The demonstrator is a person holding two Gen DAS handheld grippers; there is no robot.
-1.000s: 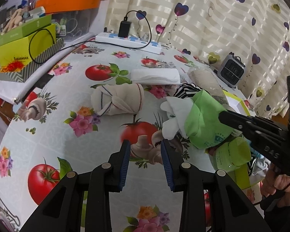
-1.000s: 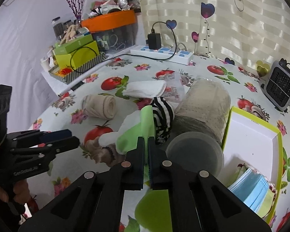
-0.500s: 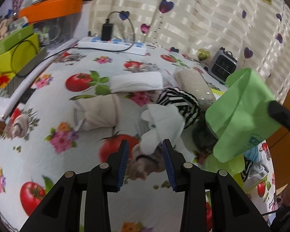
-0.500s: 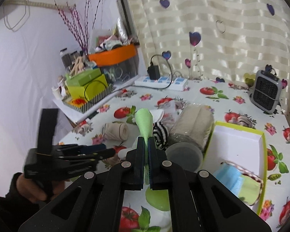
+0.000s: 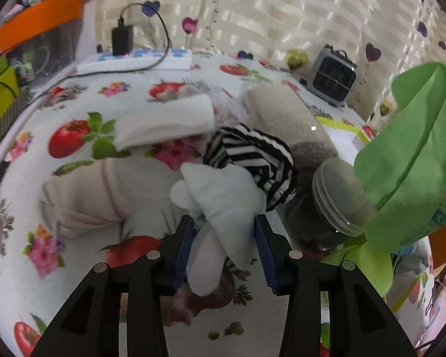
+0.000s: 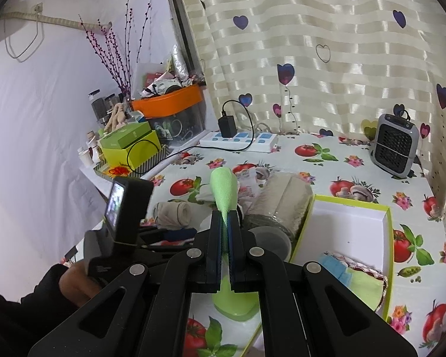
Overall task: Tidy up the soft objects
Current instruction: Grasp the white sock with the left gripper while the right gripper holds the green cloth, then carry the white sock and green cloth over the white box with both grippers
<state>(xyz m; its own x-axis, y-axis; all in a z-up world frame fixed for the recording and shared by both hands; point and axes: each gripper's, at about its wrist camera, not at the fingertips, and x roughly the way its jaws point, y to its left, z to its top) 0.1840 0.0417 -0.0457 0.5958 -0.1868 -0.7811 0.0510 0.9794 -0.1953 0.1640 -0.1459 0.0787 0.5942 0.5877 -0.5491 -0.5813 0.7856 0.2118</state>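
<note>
A lived-in home: ahead of the right gripper (image 6: 224,226) lie a fruit-print tablecloth (image 6: 353,175), heart-patterned curtain (image 6: 312,47) and cluttered shelf (image 6: 128,154).

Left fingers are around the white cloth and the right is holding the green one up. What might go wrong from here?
1. The white cloth touches the striped sock; closing the left gripper, whose jaws have just been opening, might drag both.
2. The lidded jar stands close by and could get knocked.
3. The green cloth in the right gripper hangs loose and might snag.
</note>
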